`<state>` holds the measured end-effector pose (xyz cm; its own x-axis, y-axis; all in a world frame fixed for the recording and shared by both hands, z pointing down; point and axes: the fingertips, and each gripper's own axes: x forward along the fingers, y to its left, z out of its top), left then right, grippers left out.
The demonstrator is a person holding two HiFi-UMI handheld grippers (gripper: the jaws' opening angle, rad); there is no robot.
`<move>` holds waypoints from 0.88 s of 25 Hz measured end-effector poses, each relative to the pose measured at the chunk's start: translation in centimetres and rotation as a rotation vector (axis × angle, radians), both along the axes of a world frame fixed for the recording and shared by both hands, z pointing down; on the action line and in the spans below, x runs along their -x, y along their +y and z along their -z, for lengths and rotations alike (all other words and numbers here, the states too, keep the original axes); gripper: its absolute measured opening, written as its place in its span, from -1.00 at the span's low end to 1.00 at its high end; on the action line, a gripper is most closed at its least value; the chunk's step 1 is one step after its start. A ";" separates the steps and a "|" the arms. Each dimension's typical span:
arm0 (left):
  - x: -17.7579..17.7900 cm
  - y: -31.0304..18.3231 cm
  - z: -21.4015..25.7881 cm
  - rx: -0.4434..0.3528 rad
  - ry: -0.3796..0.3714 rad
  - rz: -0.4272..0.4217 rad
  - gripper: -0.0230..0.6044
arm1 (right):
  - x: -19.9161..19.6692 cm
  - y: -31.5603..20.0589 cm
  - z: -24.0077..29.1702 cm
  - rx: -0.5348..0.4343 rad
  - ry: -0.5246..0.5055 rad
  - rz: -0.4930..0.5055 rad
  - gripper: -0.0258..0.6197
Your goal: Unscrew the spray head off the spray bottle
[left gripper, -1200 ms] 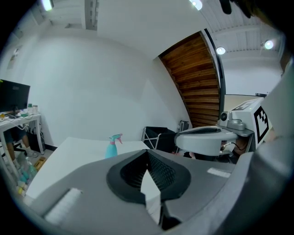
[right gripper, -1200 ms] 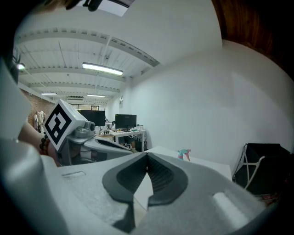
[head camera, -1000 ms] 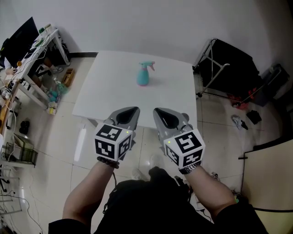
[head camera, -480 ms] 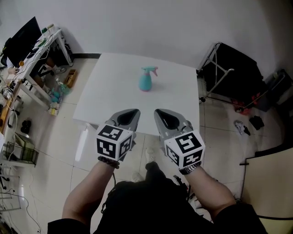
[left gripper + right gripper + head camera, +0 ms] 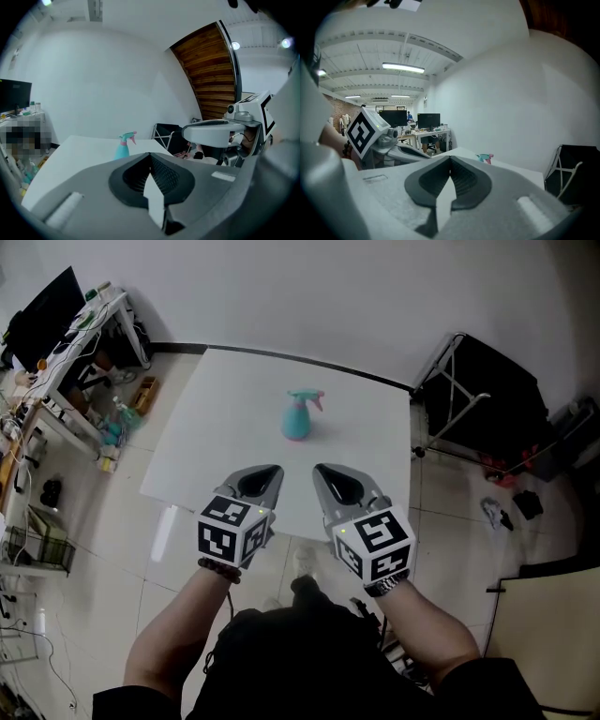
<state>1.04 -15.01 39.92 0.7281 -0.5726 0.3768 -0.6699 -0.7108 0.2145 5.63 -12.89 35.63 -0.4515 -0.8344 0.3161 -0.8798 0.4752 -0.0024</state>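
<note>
A teal spray bottle (image 5: 298, 415) with a pink-tipped spray head stands upright near the middle of the white table (image 5: 216, 446). It also shows small and far off as the bottle (image 5: 123, 146) in the left gripper view, and only its head (image 5: 484, 158) peeks over the jaws in the right gripper view. My left gripper (image 5: 265, 471) and right gripper (image 5: 326, 471) are held side by side over the table's near edge, well short of the bottle. Both are shut with nothing between their jaws.
A cluttered white desk (image 5: 70, 362) with a dark monitor (image 5: 37, 320) stands at the left. A black folding frame (image 5: 487, 399) sits on the floor right of the table. Loose items lie on the tiled floor at the far right.
The head view has shifted forward: table and bottle sit lower and nearer in the frame. Both grippers keep their place side by side, still shut.
</note>
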 end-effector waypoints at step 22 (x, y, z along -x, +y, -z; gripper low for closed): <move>-4.1 -9.1 -5.9 0.092 -0.078 0.083 -0.48 | -4.4 -8.6 -4.8 0.126 -0.015 0.107 -0.95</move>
<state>5.16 -24.06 45.87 0.6463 -0.5899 0.4841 -0.7426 -0.6322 0.2210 10.06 -21.50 40.47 -0.5414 -0.7352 0.4079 -0.8236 0.5614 -0.0813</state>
